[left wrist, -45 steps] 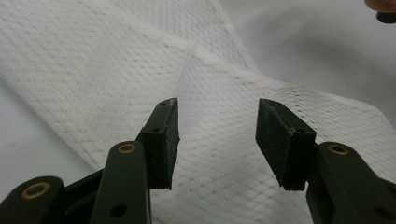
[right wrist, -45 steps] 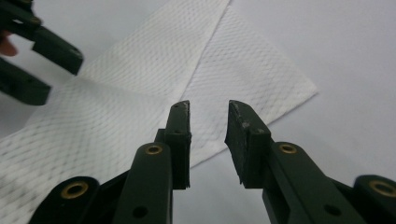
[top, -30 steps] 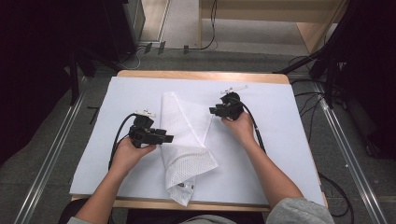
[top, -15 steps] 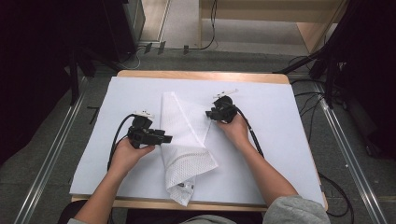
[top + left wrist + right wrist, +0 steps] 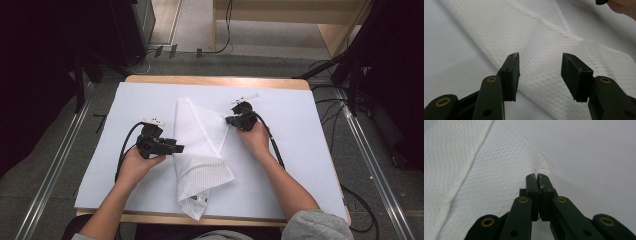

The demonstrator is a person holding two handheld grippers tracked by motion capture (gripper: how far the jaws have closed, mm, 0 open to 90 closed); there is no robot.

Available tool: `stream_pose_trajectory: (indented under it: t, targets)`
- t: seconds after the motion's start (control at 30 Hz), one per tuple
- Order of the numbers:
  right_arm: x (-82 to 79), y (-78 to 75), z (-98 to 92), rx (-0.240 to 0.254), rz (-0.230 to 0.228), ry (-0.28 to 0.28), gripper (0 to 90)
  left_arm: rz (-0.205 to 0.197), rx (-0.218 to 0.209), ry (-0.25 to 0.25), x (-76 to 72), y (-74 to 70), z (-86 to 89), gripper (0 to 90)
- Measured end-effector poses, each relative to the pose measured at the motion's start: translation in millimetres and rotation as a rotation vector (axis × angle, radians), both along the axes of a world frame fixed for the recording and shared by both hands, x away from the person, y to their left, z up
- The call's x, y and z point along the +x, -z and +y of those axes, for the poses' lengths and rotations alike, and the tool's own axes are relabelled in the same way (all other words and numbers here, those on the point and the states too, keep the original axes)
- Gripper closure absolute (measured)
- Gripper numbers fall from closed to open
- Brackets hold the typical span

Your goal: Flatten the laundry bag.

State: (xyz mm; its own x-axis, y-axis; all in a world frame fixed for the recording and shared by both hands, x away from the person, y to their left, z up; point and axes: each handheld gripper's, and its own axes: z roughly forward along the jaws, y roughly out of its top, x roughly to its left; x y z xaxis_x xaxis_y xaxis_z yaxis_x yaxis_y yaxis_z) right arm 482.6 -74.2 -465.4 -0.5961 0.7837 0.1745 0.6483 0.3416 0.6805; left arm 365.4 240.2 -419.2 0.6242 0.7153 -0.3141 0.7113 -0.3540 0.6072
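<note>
Currently the white mesh cloth (image 5: 200, 150) lies folded in a long strip down the middle of the white sheet (image 5: 310, 165) covering the table, its lower end hanging just past the near edge.

Your left gripper (image 5: 175, 148) sits at the cloth's left edge. From the high view you cannot judge its jaws; the left gripper view settles it: your left gripper (image 5: 540, 72) has both pads well apart, the mesh lying beneath the gap, neither pad pressing on it.

Your right gripper (image 5: 231, 120) is at the cloth's right edge, near a fold corner. Its jaws have just been closing. The right gripper view shows your right gripper (image 5: 537, 178) with pads brought together at the raised corner of the cloth (image 5: 486, 177); whether any mesh is pinched between them cannot be told.
</note>
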Motion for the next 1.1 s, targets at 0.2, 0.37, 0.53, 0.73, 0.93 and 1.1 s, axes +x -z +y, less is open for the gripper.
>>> stream_pose_trajectory:
  t: [0.2, 0.37, 0.53, 0.73, 0.93, 1.1]
  targets:
    - [7.0, -9.8, -38.2, 0.051, 0.001, 0.091, 90.0, -0.006, 0.002, 0.016, -0.5, -1.3, -6.0, 50.1]
    - [11.8, -7.4, -69.8, 0.061, 0.021, 0.174, 90.0, -0.024, 0.0, 0.041, -1.9, -5.6, -13.5, 50.0]
    - [11.8, -4.8, -86.9, 0.04, 0.033, 0.218, 90.0, -0.036, -0.008, 0.064, -3.9, -10.1, -20.3, 49.7]
    - [9.9, 2.5, -101.4, 0.05, 0.066, 0.255, 86.2, -0.065, -0.016, 0.13, -9.1, -19.2, -36.6, 49.0]
    - [-10.5, -11.9, -99.8, 0.062, 0.04, 0.223, 79.5, -0.089, -0.009, 0.179, -13.2, -26.7, -53.0, 47.7]
    - [-31.8, -16.6, -91.8, 0.048, 0.034, 0.166, 79.2, -0.097, -0.011, 0.203, -18.1, -33.3, -64.3, 45.8]
